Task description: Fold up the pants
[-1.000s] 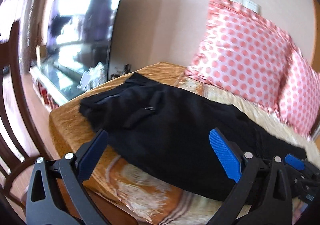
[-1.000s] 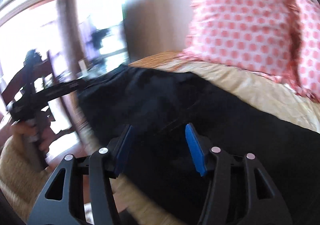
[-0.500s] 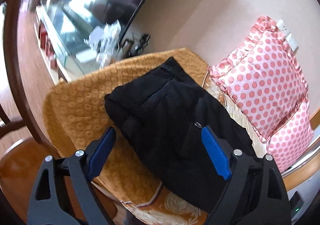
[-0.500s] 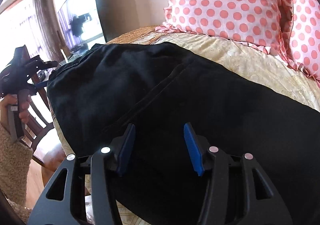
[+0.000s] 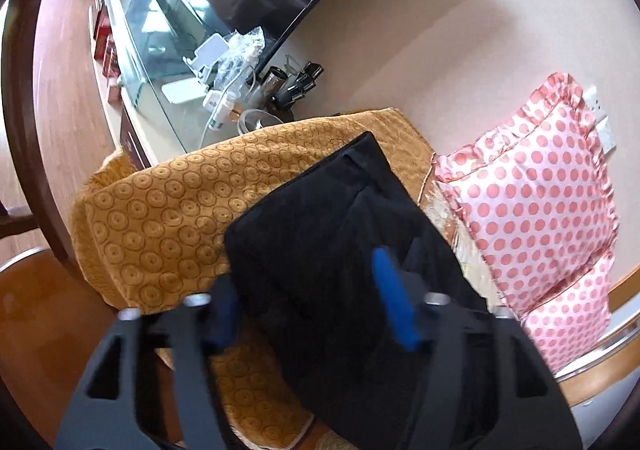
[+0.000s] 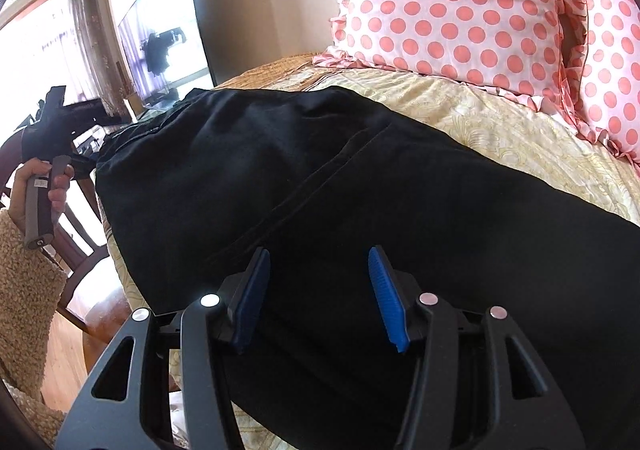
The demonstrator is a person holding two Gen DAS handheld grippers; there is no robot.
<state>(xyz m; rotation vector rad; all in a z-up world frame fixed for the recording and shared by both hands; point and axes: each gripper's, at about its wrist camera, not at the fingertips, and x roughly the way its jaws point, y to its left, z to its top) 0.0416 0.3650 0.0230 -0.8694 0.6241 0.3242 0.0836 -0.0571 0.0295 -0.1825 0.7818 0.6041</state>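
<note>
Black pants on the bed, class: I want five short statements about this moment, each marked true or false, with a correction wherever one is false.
1. The black fabric pants lie on the cream patterned bedspread. True.
2. The right gripper is shut on the pants. False: its jaws stand open above the fabric.
3. The pink polka-dot pillows lie on top of the pants. False: they stand behind them.
4. The left gripper is open. True.
5. The pants are white. False: they are black.
</note>
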